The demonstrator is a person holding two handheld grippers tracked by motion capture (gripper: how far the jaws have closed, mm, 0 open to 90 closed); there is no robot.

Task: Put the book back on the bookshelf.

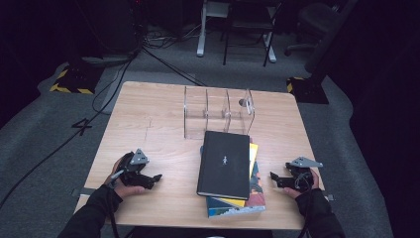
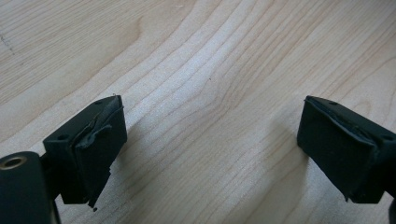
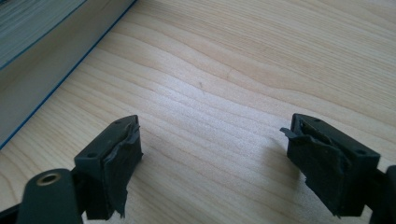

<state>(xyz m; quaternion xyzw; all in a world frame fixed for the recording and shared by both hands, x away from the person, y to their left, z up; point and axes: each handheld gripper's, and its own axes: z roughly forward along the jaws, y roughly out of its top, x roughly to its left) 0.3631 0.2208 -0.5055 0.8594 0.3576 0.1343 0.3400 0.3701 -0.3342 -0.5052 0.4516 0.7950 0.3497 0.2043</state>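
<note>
While a stack of books (image 1: 229, 173) is lying flat near the table's (image 1: 148, 124) front edge, both grippers are resting on the wood to either side of it with nothing in their jaws. The left gripper (image 1: 157, 177) is sitting toward the front left corner, well apart from the stack, its jaws spread wide over bare wood in the left gripper view (image 2: 210, 154). The right gripper (image 1: 272, 177) is lying near the right edge, just beside the stack and pointing at it; the right gripper view shows its jaws (image 3: 215, 163) likewise wide apart and holding nothing, with the page edges of a book (image 3: 46, 42) showing at the upper left. A black book (image 1: 224, 163) is lying on top, squared toward the back; under it a yellow book (image 1: 252, 158) and a colourful book (image 1: 237, 206) are peeking out at the right and front sides. Behind the stack, touching or nearly touching its far end, a clear rack (image 1: 218, 111) with upright dividers is standing empty toward the back edge.

Judging from this layout, the work appears to be filing the books upright into the rack, and none of it looks done: no slot is filled, no book is lifted. All the books are waiting to be picked up, turned on edge and slotted in.
</note>
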